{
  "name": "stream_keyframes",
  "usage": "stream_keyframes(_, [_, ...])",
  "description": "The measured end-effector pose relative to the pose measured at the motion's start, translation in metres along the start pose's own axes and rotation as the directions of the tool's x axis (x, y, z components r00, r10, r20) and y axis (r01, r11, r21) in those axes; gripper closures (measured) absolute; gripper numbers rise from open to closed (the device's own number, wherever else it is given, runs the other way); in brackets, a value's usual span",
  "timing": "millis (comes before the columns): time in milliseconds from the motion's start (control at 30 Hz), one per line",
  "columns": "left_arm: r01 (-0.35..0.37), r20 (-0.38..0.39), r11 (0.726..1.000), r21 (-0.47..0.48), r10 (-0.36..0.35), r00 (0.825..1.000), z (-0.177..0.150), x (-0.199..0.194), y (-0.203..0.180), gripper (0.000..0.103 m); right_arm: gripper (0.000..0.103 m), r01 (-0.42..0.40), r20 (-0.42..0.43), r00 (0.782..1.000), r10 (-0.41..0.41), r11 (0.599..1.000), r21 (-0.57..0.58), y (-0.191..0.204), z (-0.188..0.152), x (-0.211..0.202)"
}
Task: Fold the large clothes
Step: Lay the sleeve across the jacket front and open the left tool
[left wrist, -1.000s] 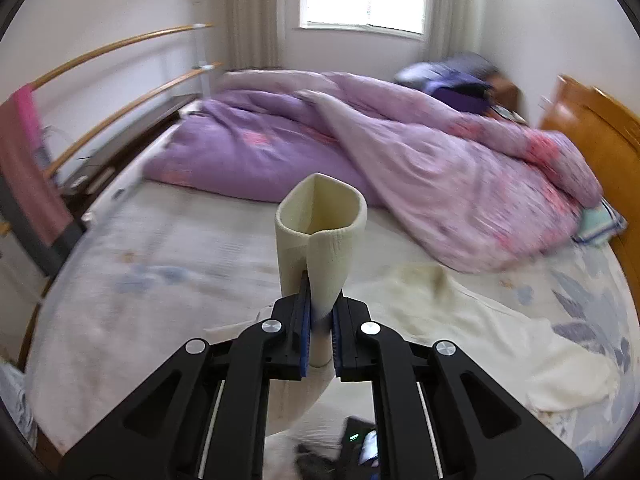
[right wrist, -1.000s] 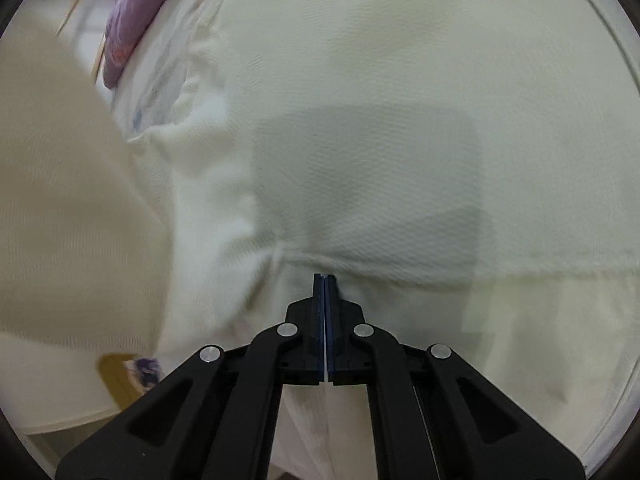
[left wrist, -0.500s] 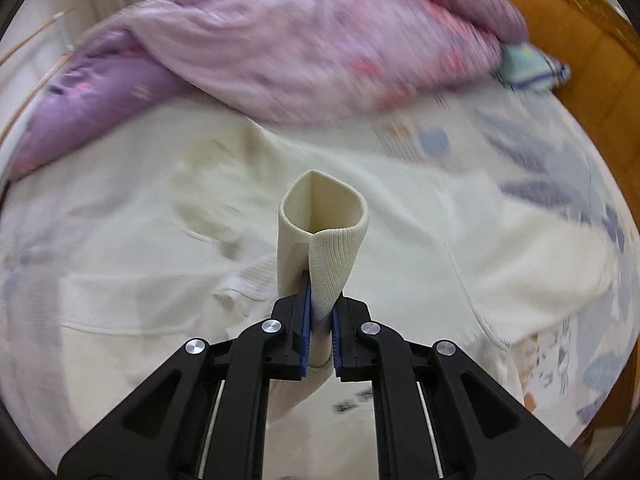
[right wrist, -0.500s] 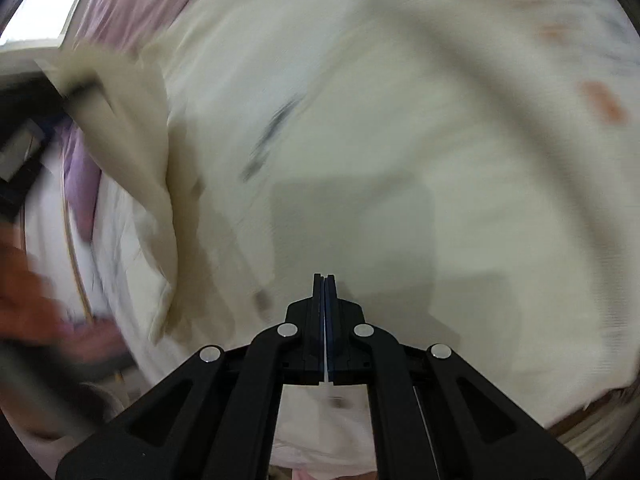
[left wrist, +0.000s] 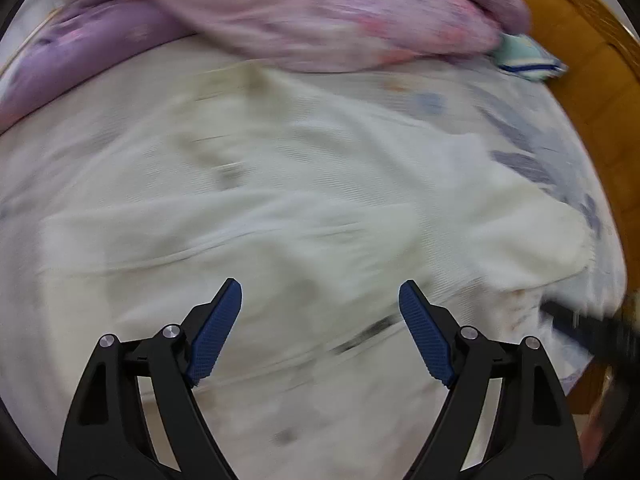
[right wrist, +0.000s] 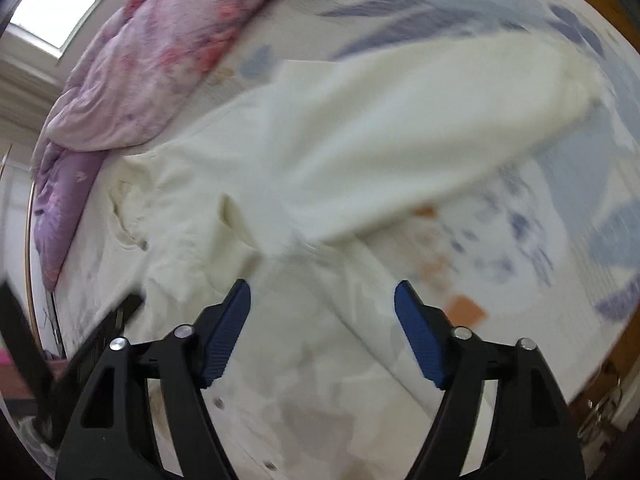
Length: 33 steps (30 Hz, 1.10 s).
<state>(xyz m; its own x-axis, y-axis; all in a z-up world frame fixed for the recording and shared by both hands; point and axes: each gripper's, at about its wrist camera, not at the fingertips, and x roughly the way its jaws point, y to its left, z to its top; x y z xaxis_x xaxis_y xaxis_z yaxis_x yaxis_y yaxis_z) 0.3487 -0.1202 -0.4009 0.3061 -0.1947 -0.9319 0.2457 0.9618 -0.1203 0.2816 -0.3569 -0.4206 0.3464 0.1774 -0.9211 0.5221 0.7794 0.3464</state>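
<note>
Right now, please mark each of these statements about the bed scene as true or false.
1. The left gripper is shut on a cuff. False: its jaws have just been opening and nothing is between them.
2. The cream garment lies on the bed. True.
3. The right gripper is open. True; its jaws have just been opening, nothing between them.
4. The purple quilt covers the whole garment. False: it is bunched beyond the garment.
5. The headboard is metal. False: it looks wooden.
</note>
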Motion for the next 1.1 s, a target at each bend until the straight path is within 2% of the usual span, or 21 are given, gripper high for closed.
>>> stream_keyframes(100, [-0.132, -0.004, 0.989, -0.066, 0.132, 0.991, -0.018, -0.024, 0.06, 0.018, 0.031, 0.003, -0.062, 0.998, -0.007, 0.998, -0.059, 0.028, 0.013, 0.039])
stream_keyframes(167, [-0.225, -0.038, 0.967, -0.122, 0.222, 0.974, -0.037, -0.037, 0.103, 0.018, 0.031, -0.002, -0.087, 0.996, -0.006, 0.996, -0.087, 0.049, 0.018, 0.063])
stream_keyframes(200, [-0.249, -0.053, 0.958, -0.144, 0.244, 0.968, -0.049, -0.041, 0.12, 0.018, 0.031, 0.006, -0.092, 0.996, -0.016, 0.995, -0.102, 0.057, 0.02, 0.073])
stream_keyframes(267, [-0.298, -0.122, 0.935, -0.194, 0.278, 0.953, -0.078, -0.039, 0.157, 0.016, 0.031, 0.092, -0.117, 0.987, -0.109, 0.985, -0.144, 0.073, 0.027, 0.107])
stream_keyframes(333, [-0.349, -0.198, 0.914, -0.207, 0.31, 0.93, -0.1, -0.029, 0.183, 0.016, 0.032, 0.115, -0.158, 0.979, -0.131, 0.988, -0.105, 0.076, 0.03, 0.126])
stream_keyframes(400, [-0.391, -0.229, 0.898, -0.199, 0.346, 0.91, -0.117, -0.016, 0.198, 0.016, 0.047, 0.124, -0.145, 0.98, -0.138, 0.987, -0.099, 0.081, 0.03, 0.137])
stream_keyframes(433, [-0.404, -0.226, 0.895, -0.188, 0.361, 0.905, -0.121, -0.008, 0.203, 0.016, 0.062, 0.156, -0.12, 0.977, -0.174, 0.977, -0.144, 0.088, 0.029, 0.139])
stream_keyframes(467, [-0.399, -0.197, 0.897, -0.189, 0.363, 0.911, -0.121, -0.004, 0.206, 0.016, 0.084, 0.151, -0.096, 0.981, -0.168, 0.975, -0.162, 0.092, 0.028, 0.135])
stream_keyframes(533, [-0.387, -0.133, 0.904, -0.182, 0.368, 0.92, -0.12, 0.002, 0.204, 0.017, 0.089, 0.162, -0.068, 0.982, -0.178, 0.967, -0.195, 0.094, 0.028, 0.122])
stream_keyframes(567, [-0.399, -0.139, 0.904, -0.151, 0.38, 0.914, -0.12, 0.008, 0.203, 0.023, 0.09, 0.163, -0.054, 0.983, -0.176, 0.969, -0.185, 0.09, 0.029, 0.114])
stream_keyframes(600, [-0.411, -0.197, 0.904, -0.118, 0.385, 0.902, -0.121, 0.019, 0.203, 0.026, 0.09, 0.172, -0.043, 0.983, -0.181, 0.971, -0.165, 0.084, 0.029, 0.106])
stream_keyframes(700, [-0.36, -0.284, 0.905, -0.227, 0.292, 0.913, -0.127, 0.024, 0.217, 0.033, 0.09, 0.297, 0.001, 0.954, -0.3, 0.945, -0.141, 0.059, 0.031, 0.098])
stream_keyframes(733, [-0.355, -0.3, 0.898, -0.258, 0.275, 0.914, -0.134, 0.02, 0.222, 0.033, 0.089, 0.318, -0.031, 0.945, -0.326, 0.936, -0.154, 0.05, 0.032, 0.11])
stream_keyframes(800, [-0.364, -0.317, 0.896, -0.257, 0.277, 0.907, -0.138, 0.013, 0.225, 0.032, 0.081, 0.297, -0.058, 0.95, -0.308, 0.945, -0.139, 0.046, 0.035, 0.116])
stream_keyframes(833, [-0.349, -0.308, 0.9, -0.26, 0.265, 0.914, -0.137, 0.004, 0.227, 0.032, 0.073, 0.282, -0.068, 0.953, -0.295, 0.947, -0.154, 0.05, 0.039, 0.112])
stream_keyframes(867, [-0.327, -0.286, 0.907, -0.265, 0.25, 0.925, -0.132, -0.006, 0.228, 0.032, 0.055, 0.274, -0.064, 0.955, -0.289, 0.946, -0.172, 0.053, 0.04, 0.107])
stream_keyframes(900, [-0.307, -0.261, 0.913, -0.267, 0.238, 0.935, -0.126, -0.014, 0.229, 0.032, 0.048, 0.28, -0.035, 0.956, -0.292, 0.941, -0.187, 0.057, 0.041, 0.098])
stream_keyframes(933, [-0.285, -0.222, 0.921, -0.266, 0.23, 0.948, -0.116, -0.025, 0.229, 0.032, 0.047, 0.291, 0.032, 0.956, -0.291, 0.935, -0.202, 0.063, 0.04, 0.084])
stream_keyframes(967, [-0.272, -0.182, 0.925, -0.264, 0.229, 0.956, -0.105, -0.032, 0.229, 0.032, 0.047, 0.281, 0.07, 0.96, -0.273, 0.935, -0.217, 0.066, 0.04, 0.074])
stream_keyframes(1033, [-0.246, -0.12, 0.929, -0.275, 0.22, 0.968, -0.084, -0.034, 0.232, 0.034, 0.048, 0.228, 0.085, 0.974, -0.212, 0.933, -0.28, 0.075, 0.039, 0.068])
stream_keyframes(1100, [-0.235, -0.101, 0.93, -0.282, 0.215, 0.971, -0.069, -0.014, 0.23, 0.051, 0.074, 0.205, 0.066, 0.979, -0.195, 0.914, -0.35, 0.082, 0.035, 0.08])
